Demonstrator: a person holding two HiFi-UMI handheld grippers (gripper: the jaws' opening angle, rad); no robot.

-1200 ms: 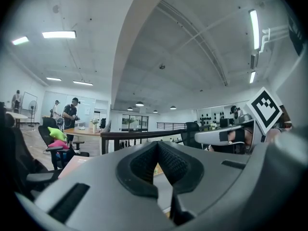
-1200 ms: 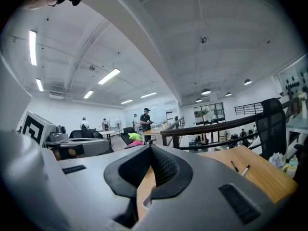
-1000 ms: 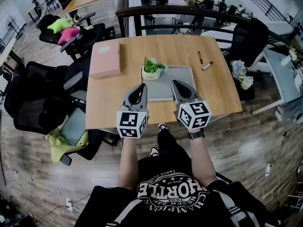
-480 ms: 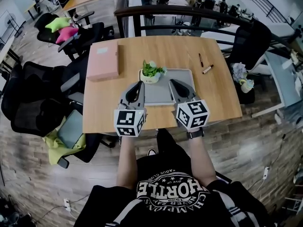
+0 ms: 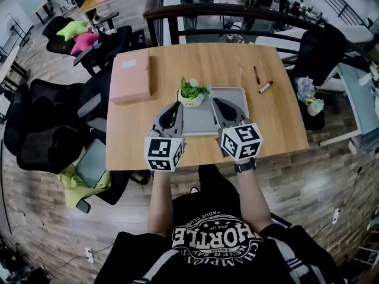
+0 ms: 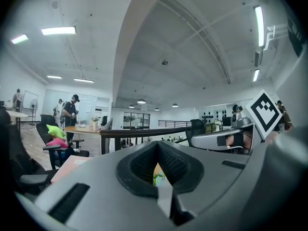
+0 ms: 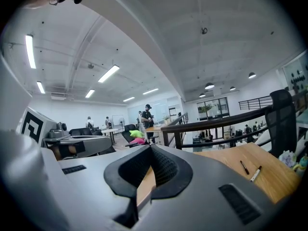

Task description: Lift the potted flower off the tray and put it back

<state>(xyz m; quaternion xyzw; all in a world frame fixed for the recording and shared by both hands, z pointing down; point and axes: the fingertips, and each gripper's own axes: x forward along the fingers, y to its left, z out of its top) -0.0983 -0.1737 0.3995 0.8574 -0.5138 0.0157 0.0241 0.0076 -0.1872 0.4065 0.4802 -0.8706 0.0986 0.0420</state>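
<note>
The potted flower (image 5: 192,92), green leaves in a small white pot, stands on the far left corner of the grey tray (image 5: 204,116) on the wooden table (image 5: 266,117). My left gripper (image 5: 176,105) is shut and empty, its tip just short of the pot on the near left. Over the tray, my right gripper (image 5: 216,102) is also shut and empty, to the right of the pot. In the left gripper view a bit of the flower (image 6: 157,178) shows through the gap behind the closed left gripper (image 6: 157,143). The right gripper (image 7: 150,147) points level over the table (image 7: 250,177).
A pink box (image 5: 131,74) lies at the table's far left. A pen (image 5: 257,74) and a marker (image 5: 265,87) lie at the far right. Black office chairs (image 5: 53,123) crowd the left side, and a dark railing (image 5: 237,16) runs behind the table.
Both grippers have moved forward over the table toward the tray and the potted flower, staying shut. The flower has not moved.
</note>
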